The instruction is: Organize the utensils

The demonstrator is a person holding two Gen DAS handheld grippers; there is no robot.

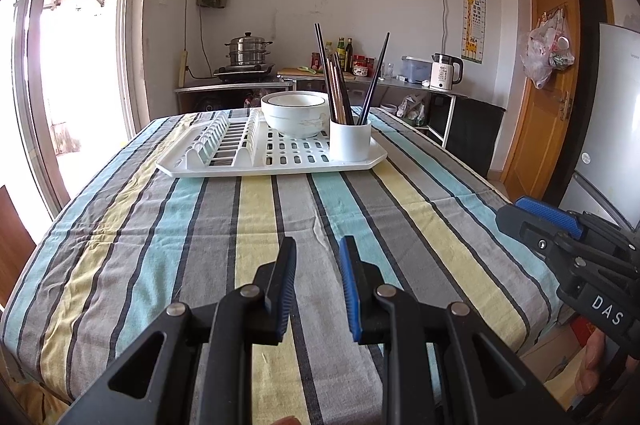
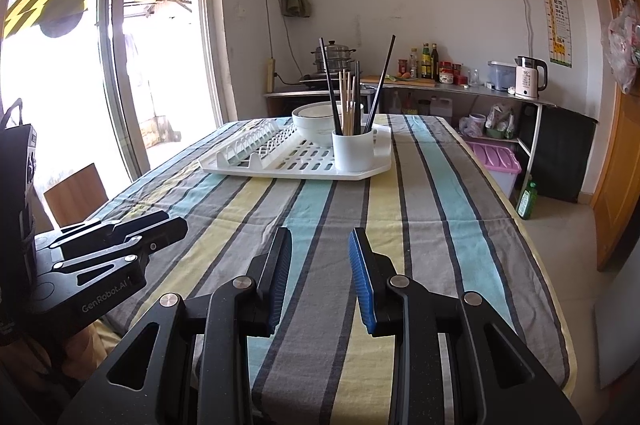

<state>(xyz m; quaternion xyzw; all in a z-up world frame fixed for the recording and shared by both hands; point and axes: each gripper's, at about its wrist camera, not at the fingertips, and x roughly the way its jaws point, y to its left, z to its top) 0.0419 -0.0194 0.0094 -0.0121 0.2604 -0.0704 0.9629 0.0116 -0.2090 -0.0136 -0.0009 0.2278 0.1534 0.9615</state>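
Note:
A white drying rack lies at the far side of the striped tablecloth. On it stands a white holder cup with black and wooden chopsticks upright inside. A white bowl sits behind the cup on the rack. My left gripper is open and empty above the near table. My right gripper is open and empty, to the right of the left one.
A counter along the back wall holds a steamer pot, bottles and a kettle. A glass door is at left, a wooden door and a fridge at right. A pink bin sits on the floor.

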